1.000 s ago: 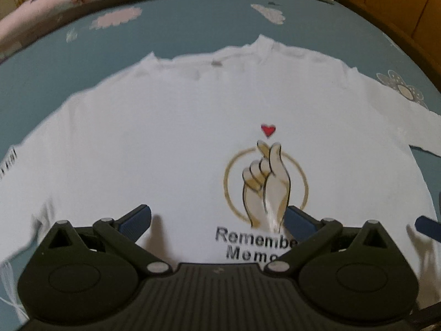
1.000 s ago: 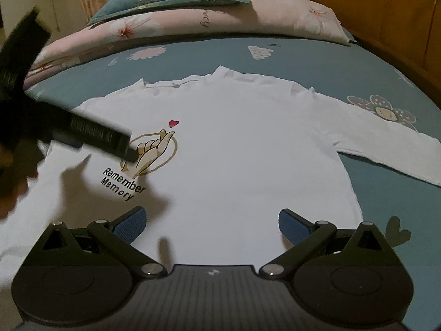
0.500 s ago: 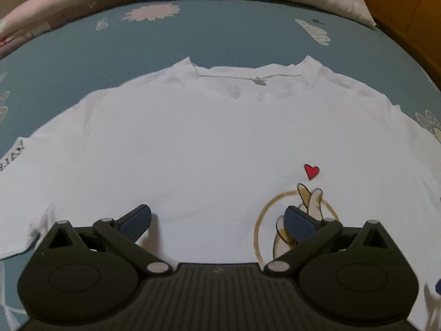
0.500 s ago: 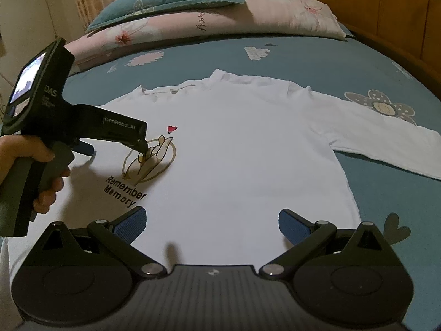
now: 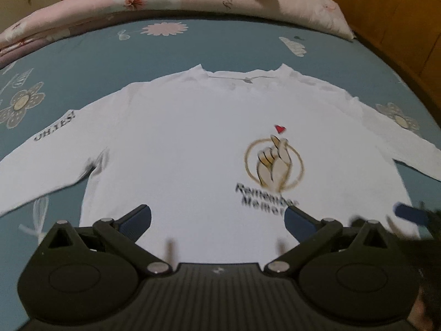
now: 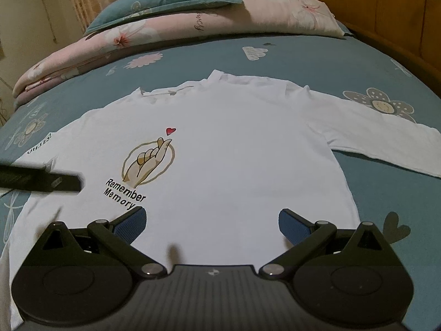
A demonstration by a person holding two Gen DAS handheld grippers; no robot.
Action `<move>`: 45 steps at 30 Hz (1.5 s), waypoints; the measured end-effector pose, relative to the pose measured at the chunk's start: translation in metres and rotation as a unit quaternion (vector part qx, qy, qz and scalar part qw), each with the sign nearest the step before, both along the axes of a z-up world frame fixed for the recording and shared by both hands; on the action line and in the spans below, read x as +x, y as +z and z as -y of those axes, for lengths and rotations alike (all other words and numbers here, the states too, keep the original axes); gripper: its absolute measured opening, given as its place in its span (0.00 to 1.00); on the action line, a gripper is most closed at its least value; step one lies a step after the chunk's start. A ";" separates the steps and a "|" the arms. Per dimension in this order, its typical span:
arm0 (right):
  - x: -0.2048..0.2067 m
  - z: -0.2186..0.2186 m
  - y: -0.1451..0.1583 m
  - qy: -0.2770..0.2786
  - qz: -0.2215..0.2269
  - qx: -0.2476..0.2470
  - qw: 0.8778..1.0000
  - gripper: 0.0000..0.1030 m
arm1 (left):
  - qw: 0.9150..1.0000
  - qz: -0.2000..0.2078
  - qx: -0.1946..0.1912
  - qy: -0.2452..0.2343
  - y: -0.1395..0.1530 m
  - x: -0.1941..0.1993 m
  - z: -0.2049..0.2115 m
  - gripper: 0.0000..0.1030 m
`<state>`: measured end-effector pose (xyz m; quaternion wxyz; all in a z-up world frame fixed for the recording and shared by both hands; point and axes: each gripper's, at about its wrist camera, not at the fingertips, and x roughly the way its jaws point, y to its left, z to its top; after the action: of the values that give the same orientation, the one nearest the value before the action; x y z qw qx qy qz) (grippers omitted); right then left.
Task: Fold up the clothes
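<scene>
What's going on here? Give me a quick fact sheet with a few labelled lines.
Garment: white long-sleeved shirt, spread flat, front up
Print: finger-heart picture over the words "Remember Memory"
Surface: blue flowered bed sheet
Behind: pink quilt with a blue pillow on top
Left gripper: open, holding nothing
Right gripper: open, holding nothing
Folding: not yet started

Shirt spread flat on the bed, a gripper over each lower corner

The shirt [image 6: 242, 165] lies front-up on the bed [image 6: 317, 55], collar toward the far pillows [image 6: 209, 19], a sleeve stretched out to each side. The left gripper [image 5: 217, 216] hangs over the hem near the shirt's left side, the right gripper [image 6: 212, 222] over the hem further right, both with fingers spread wide. The printed emblem [image 6: 148, 165] sits between them, nearer the left gripper. A wooden headboard [image 6: 386, 8] stands behind to the right.
</scene>
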<state>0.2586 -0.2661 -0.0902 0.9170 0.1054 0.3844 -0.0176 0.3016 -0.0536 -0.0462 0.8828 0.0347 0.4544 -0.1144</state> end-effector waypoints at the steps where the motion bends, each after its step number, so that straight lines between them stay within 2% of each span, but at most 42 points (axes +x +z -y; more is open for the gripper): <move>1: 0.001 0.001 0.000 -0.001 -0.001 0.001 1.000 1.00 | 1.000 0.002 0.004 -0.002 0.007 -0.007 -0.001 0.99; 3: 0.003 0.003 -0.003 -0.006 -0.007 0.004 1.000 1.00 | 1.000 0.009 0.013 -0.009 0.026 -0.023 -0.002 0.99; 7: 0.007 0.003 -0.010 -0.010 -0.022 0.010 1.000 1.00 | 0.998 0.050 0.010 -0.036 0.075 -0.059 -0.006 0.99; 9: 0.009 0.000 -0.015 -0.004 -0.031 0.017 0.999 1.00 | 0.997 0.066 0.004 -0.045 0.086 -0.074 -0.009 0.99; 12: 0.008 -0.008 -0.019 0.011 -0.039 0.020 0.999 1.00 | 0.996 0.066 -0.005 -0.053 0.072 -0.087 -0.014 0.99; 16: 0.005 -0.017 -0.019 0.026 -0.039 -0.005 0.999 1.00 | 0.998 0.040 -0.020 -0.052 0.012 -0.092 -0.018 0.99; 20: 0.002 -0.016 -0.021 0.035 -0.042 -0.022 0.998 1.00 | 0.999 0.017 -0.014 -0.023 -0.041 -0.092 -0.022 0.99; 24: 0.002 -0.010 -0.021 0.033 -0.041 -0.014 0.998 1.00 | 1.000 0.007 -0.015 -0.016 -0.064 -0.100 -0.026 0.99; 32: -0.003 -0.005 -0.023 0.042 -0.040 -0.015 0.998 1.00 | 0.999 0.035 0.005 0.005 -0.071 -0.153 -0.029 0.99; 35: -0.007 -0.004 -0.024 0.047 -0.040 -0.022 0.998 1.00 | 0.999 0.042 -0.002 0.012 -0.072 -0.164 -0.033 0.99; 39: -0.012 -0.005 -0.026 0.051 -0.039 -0.033 0.997 1.00 | 0.998 0.057 0.011 0.001 -0.075 -0.167 -0.031 0.99; 45: -0.018 -0.011 -0.030 0.063 -0.034 -0.063 0.995 1.00 | 0.998 0.062 0.012 -0.003 -0.075 -0.173 -0.033 0.99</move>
<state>0.2410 -0.2552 -0.1206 0.9075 0.0226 0.4193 0.0128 0.1286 -0.0210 -0.1208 0.9082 0.0534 0.4004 -0.1097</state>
